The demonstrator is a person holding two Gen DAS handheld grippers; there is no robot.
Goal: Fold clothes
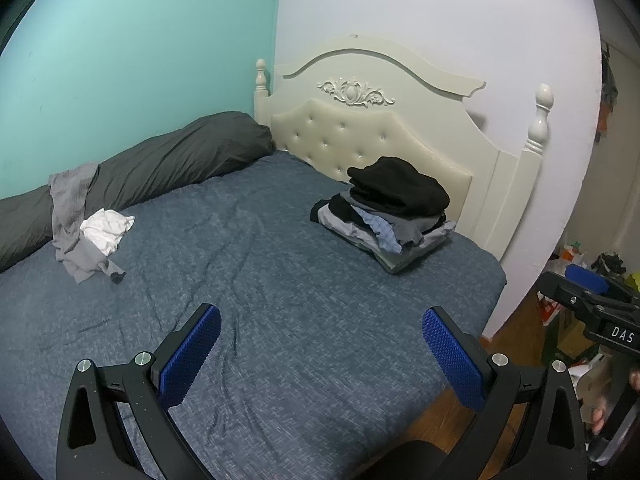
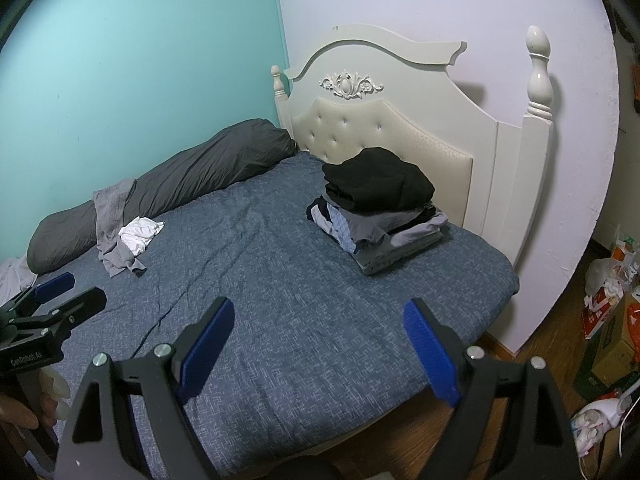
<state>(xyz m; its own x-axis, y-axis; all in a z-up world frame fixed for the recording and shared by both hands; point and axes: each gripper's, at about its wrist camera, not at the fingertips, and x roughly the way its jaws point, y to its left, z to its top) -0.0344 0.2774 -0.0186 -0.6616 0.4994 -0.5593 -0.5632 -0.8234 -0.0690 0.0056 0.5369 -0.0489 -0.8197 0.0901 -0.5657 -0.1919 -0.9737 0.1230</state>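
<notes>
- Left gripper (image 1: pixel 320 344) and right gripper (image 2: pixel 320 344): fingers spread, empty, low in frame.
- Stack (image 1: pixel 388 212) by headboard, likely finished.
- Grey garment (image 1: pixel 74 216), left: unfolded, probably next.

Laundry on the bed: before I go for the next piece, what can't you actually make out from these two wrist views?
- Folded stack: lower layers, covered by the black garment, both views.
- Grey garment: its type; crumpled, partly under the white garment.
- Pale cloth: cut off by the right wrist view's left edge.
- Floor clutter: too distorted at the rim.
</notes>
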